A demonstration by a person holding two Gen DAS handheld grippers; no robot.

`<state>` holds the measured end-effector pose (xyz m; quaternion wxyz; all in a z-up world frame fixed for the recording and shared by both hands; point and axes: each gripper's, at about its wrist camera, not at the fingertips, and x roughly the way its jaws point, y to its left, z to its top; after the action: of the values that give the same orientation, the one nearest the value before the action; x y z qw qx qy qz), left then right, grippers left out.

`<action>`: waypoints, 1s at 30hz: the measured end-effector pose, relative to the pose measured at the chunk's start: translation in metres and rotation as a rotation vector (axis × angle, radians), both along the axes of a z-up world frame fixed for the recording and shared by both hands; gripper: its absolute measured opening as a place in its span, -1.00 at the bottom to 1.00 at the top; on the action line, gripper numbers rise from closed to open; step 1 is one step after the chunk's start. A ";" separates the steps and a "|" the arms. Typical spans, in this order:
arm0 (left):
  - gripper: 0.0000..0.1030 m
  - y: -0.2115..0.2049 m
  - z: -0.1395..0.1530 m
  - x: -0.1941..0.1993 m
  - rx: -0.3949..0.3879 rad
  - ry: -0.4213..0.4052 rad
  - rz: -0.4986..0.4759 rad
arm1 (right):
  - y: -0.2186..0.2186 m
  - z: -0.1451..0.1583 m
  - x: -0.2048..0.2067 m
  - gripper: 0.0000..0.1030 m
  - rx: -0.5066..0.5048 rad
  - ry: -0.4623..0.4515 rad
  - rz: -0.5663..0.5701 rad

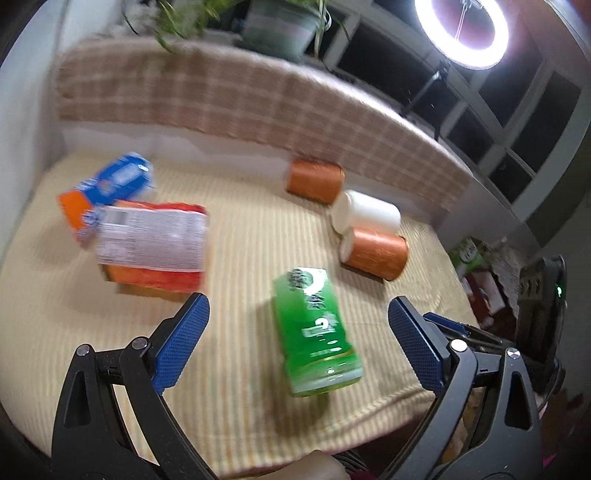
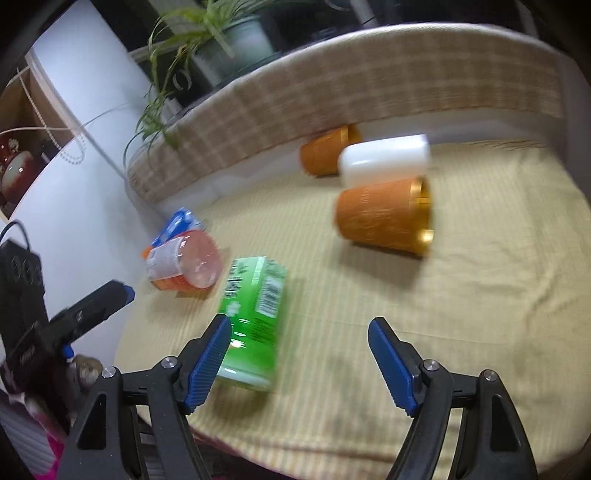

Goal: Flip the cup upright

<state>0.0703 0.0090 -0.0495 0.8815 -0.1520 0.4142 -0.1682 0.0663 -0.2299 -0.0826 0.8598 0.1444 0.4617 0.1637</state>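
1. On the yellow striped tablecloth (image 2: 461, 295) lay three cups on their sides, clustered toward the far edge by the checked cloth (image 1: 229, 96).
2. Nearest of the three to my right claw (image 2: 299, 354) was an orange cup (image 2: 382, 218), its gold-lined mouth turned to the right in the right wrist view.
3. A white cup (image 2: 386, 158) lay just behind it, touching or nearly touching it, and a second orange cup (image 2: 325, 151) lay farther back, near the checked cloth.
4. My right claw was spread wide and held nothing; it hung above the cloth, well short of the cups.
5. A green carton (image 2: 255, 314) lay flat, just beside the left finger of my right claw; whether they touched, I could not tell.
6. My left claw (image 1: 295, 339) was spread wide too, empty, with the green carton (image 1: 316, 332) lying between its fingers in its own view, though not gripped.
7. Left of the carton lay an orange packet with a white label (image 1: 151, 243) and, behind it, a blue and orange packet (image 1: 110, 188).
8. Behind the checked cloth stood a potted plant (image 2: 236, 37), and a ring light (image 1: 461, 29) glowed at the upper right of the left wrist view.
9. Both views were blurred, so the print on the carton was unreadable.
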 end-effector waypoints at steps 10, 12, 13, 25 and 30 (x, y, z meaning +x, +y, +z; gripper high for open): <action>0.83 -0.028 -0.035 0.047 -0.069 0.183 -0.070 | -0.038 -0.002 -0.019 0.54 -0.022 -0.005 -0.111; 0.73 -0.031 -0.042 0.053 -0.066 0.205 -0.074 | -0.041 -0.003 -0.021 0.54 -0.022 -0.003 -0.119; 0.69 -0.033 -0.045 0.056 -0.062 0.219 -0.076 | -0.043 -0.003 -0.022 0.54 -0.022 -0.003 -0.123; 0.63 -0.042 -0.063 0.077 -0.047 0.290 -0.096 | -0.047 -0.009 -0.022 0.54 -0.014 0.010 -0.140; 0.50 -0.046 -0.070 0.081 -0.039 0.312 -0.103 | -0.050 -0.011 -0.022 0.54 -0.011 0.016 -0.148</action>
<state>0.1515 -0.0370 -0.1193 0.7936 -0.1718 0.5500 -0.1954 0.0445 -0.2803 -0.0940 0.8667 0.1749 0.4572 0.0960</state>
